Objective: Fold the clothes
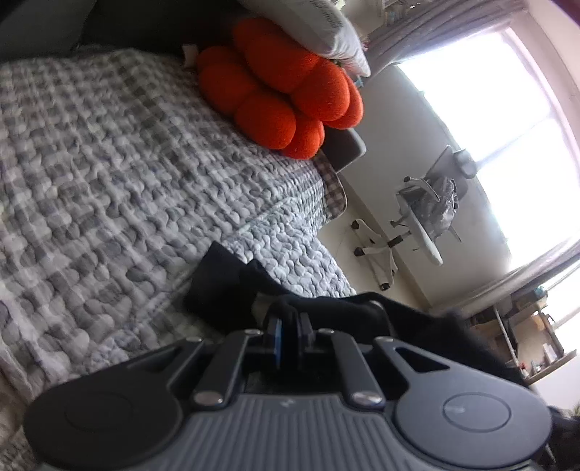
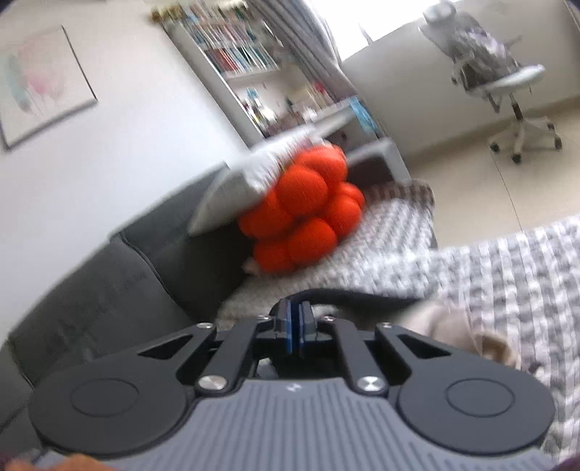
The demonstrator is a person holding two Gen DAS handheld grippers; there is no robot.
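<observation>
A black garment (image 1: 224,286) hangs over the grey-and-white checked blanket (image 1: 108,181). My left gripper (image 1: 288,319) is shut on a bunched fold of it, and the rest of the cloth trails off to the right. In the right wrist view my right gripper (image 2: 295,309) is shut on a thin dark edge of the black garment (image 2: 362,295), which runs rightward from the fingertips just above the blanket (image 2: 507,275). A pale beige patch of cloth (image 2: 453,326) shows below that edge; the blur hides what it is.
An orange knotted cushion (image 1: 286,94) and a white pillow (image 1: 319,25) lie at the blanket's far end against a grey sofa back (image 2: 108,282). Beyond are a white office chair (image 2: 507,83), a bookshelf (image 2: 246,54), a bright window (image 1: 489,126) and pale floor.
</observation>
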